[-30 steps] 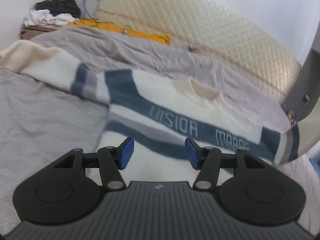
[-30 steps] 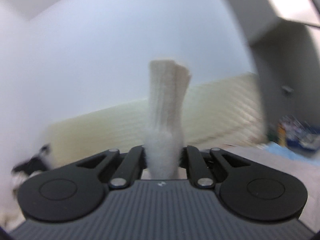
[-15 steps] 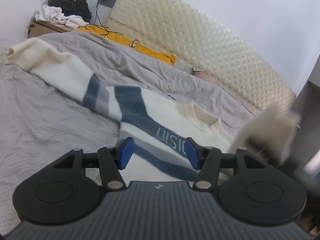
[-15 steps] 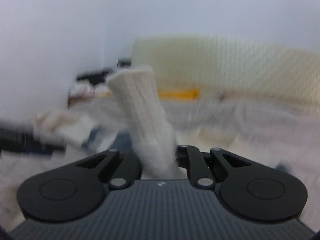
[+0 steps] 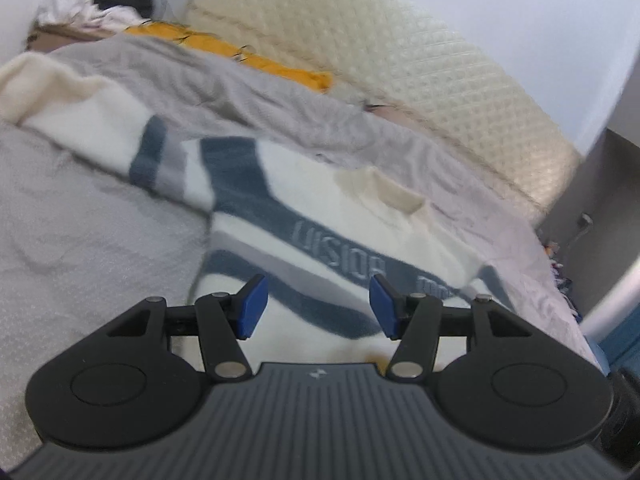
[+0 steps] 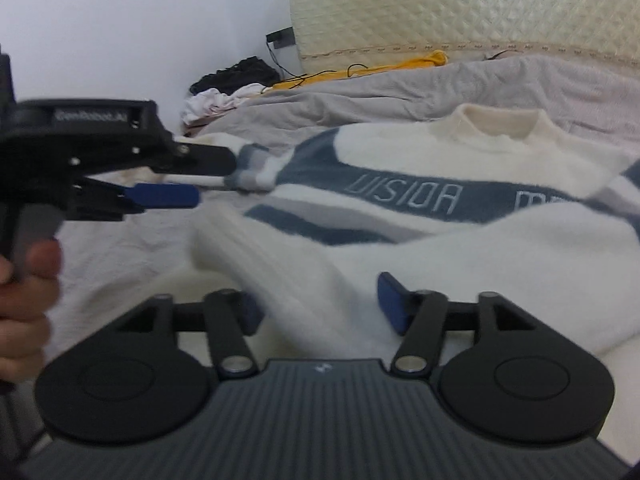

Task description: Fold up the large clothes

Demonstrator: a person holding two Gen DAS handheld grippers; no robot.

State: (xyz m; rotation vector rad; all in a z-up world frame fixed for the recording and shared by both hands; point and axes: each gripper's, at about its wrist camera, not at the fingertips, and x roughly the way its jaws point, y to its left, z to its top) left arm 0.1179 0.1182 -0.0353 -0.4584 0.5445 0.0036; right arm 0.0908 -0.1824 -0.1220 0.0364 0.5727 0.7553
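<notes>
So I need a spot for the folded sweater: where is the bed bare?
Bare grey bedsheet lies on the left in the left wrist view, bordered by the sweater body and its outstretched sleeve. Toward the headboard it is crowded: rumpled blanket, yellow garment, clothes pile in the corner.

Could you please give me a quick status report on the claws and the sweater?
Left claw open, empty. Right claw opening, sleeve lying loose between the jaws. Sweater face up on the bed. Nothing in the way.

A grey-covered bed (image 5: 80, 240) carries the cream-and-blue sweater (image 5: 340, 216) at centre, with a yellow cloth (image 5: 256, 60) toward twelve o'clock.
</notes>
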